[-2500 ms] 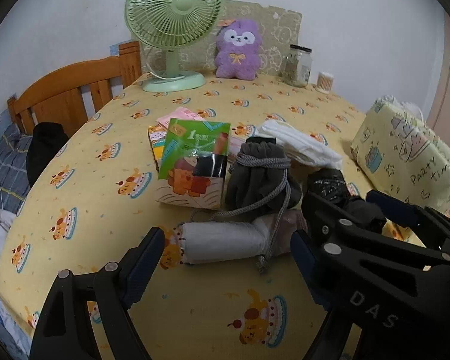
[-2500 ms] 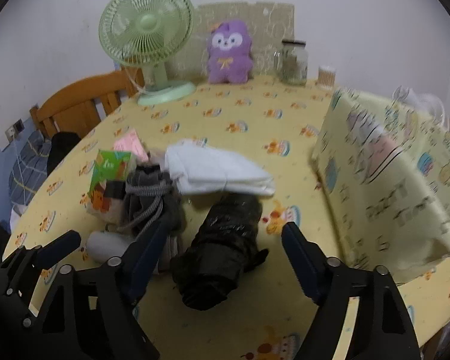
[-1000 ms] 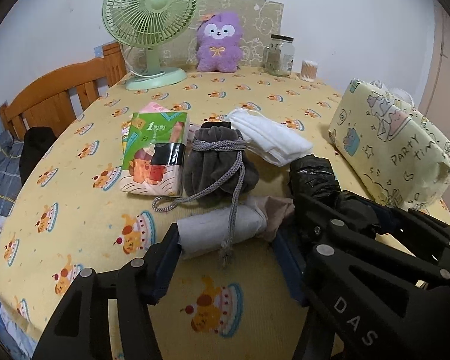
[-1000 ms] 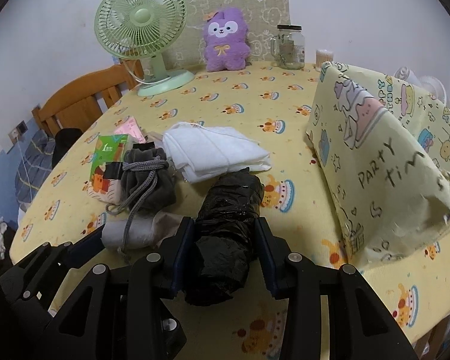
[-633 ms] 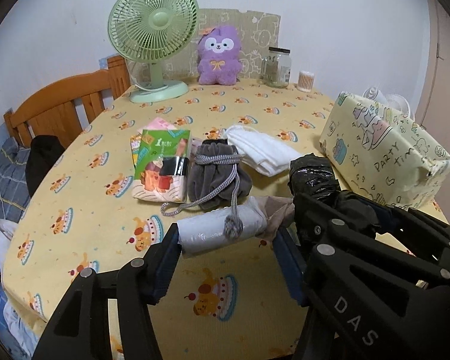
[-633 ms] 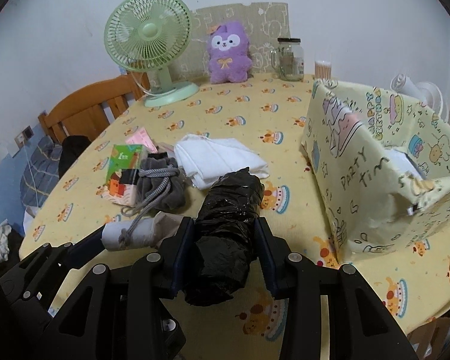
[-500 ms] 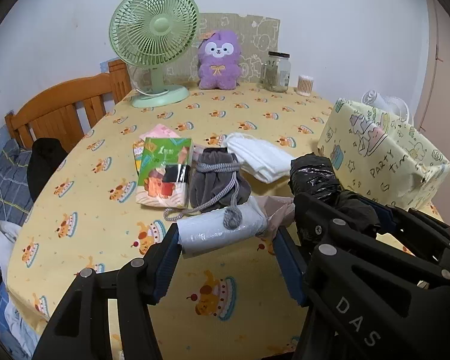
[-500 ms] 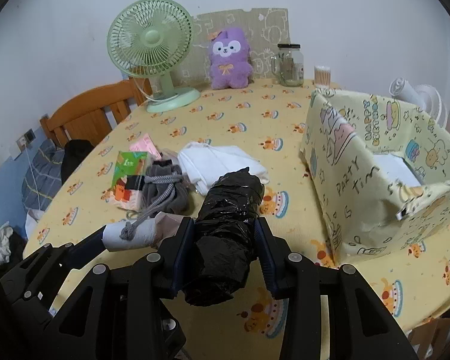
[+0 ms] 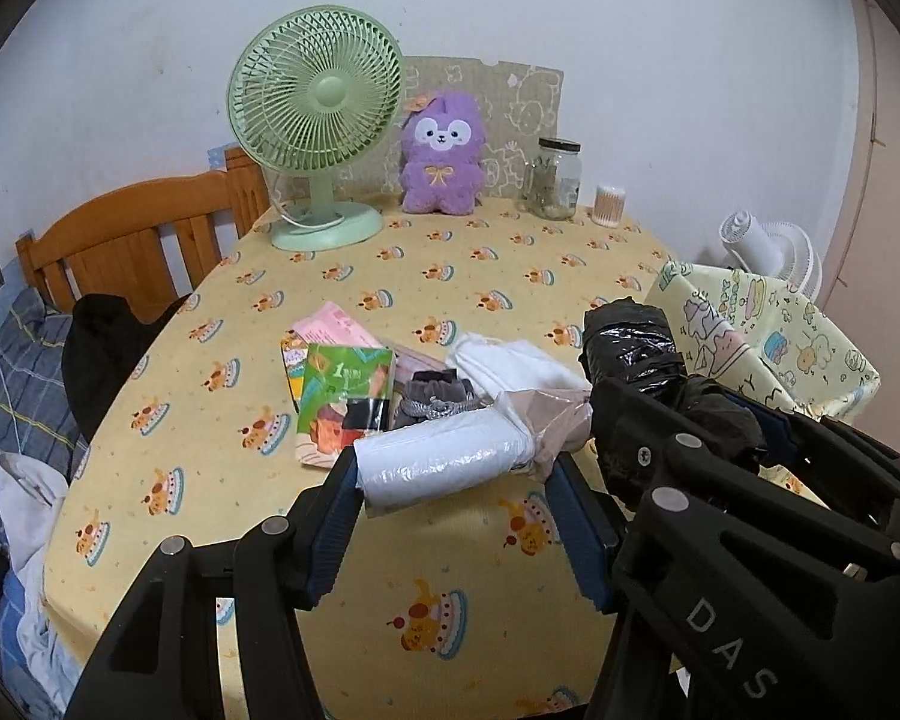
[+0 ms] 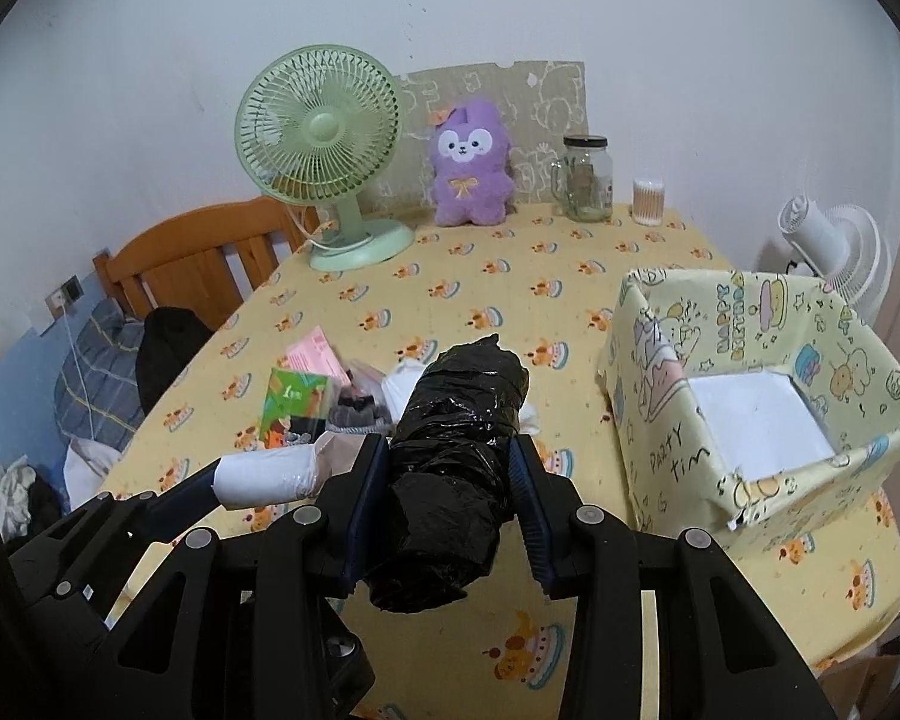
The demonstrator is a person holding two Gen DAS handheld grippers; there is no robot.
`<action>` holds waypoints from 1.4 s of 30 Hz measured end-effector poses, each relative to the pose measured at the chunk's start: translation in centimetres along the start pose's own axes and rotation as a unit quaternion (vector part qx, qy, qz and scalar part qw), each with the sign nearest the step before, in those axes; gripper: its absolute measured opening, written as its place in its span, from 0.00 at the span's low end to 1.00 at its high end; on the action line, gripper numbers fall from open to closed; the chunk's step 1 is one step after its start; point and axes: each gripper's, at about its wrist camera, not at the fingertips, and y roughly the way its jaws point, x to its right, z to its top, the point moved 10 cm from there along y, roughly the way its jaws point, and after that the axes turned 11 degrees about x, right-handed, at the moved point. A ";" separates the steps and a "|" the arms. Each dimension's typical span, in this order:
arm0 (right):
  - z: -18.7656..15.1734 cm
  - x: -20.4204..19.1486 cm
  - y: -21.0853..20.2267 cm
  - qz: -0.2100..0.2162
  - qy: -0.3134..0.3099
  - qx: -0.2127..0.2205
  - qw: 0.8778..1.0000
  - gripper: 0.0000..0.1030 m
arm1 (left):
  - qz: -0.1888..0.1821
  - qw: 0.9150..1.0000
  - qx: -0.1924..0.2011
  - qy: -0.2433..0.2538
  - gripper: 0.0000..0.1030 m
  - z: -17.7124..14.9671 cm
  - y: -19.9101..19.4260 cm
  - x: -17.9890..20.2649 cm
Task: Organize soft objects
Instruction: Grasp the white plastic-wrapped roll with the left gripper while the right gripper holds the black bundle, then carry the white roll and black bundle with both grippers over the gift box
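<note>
The left gripper (image 9: 450, 516) is clamped across a white plastic-wrapped roll (image 9: 441, 465), its blue pads pressing on the roll's two ends, and holds it clear above the table (image 9: 270, 516). A crumpled beige, translucent end of the wrapping sticks out at the roll's right side. The right gripper (image 10: 450, 507) is clenched on a black plastic-wrapped bundle (image 10: 456, 444) — the bundle runs lengthwise between the pads, one end pointing away from the camera and the other hanging toward it — and it too is lifted off the cloth. The two grippers sit side by side, the white roll just left of the black bundle in the right wrist view.

Below them on the yellow cake-print tablecloth lie the remaining soft things: a green tissue pack (image 9: 342, 396) with a pink packet (image 9: 330, 330) behind it, a grey drawstring pouch (image 9: 435, 399) and a folded white cloth (image 9: 510, 366), all close together near the table's middle. To the right stands an open box covered in pale yellow party-print paper (image 10: 666, 414); its white inside shows from the right wrist.

At the far edge of the table — against the wall — stand a green desk fan (image 9: 315, 138), a purple plush toy (image 9: 444, 156), a glass jar (image 9: 558, 177) and a small tub of cotton swabs (image 9: 609, 204). A wooden chair (image 9: 132, 252) stands at the table's left.
</note>
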 end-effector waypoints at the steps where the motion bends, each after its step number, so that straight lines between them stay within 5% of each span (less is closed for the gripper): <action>1: 0.1 0.0 -0.1 0.001 0.000 0.001 1.000 0.44 | 0.000 1.000 0.001 0.000 0.61 0.1 0.0 0.0; 27: 9.4 0.9 -3.7 0.010 -0.029 0.066 0.997 0.44 | 0.007 0.998 0.066 0.006 0.62 8.8 -3.2 2.3; 42: 11.1 2.4 -4.7 0.002 -0.014 0.078 0.997 0.44 | 0.001 0.996 0.086 0.029 0.61 10.6 -4.3 4.2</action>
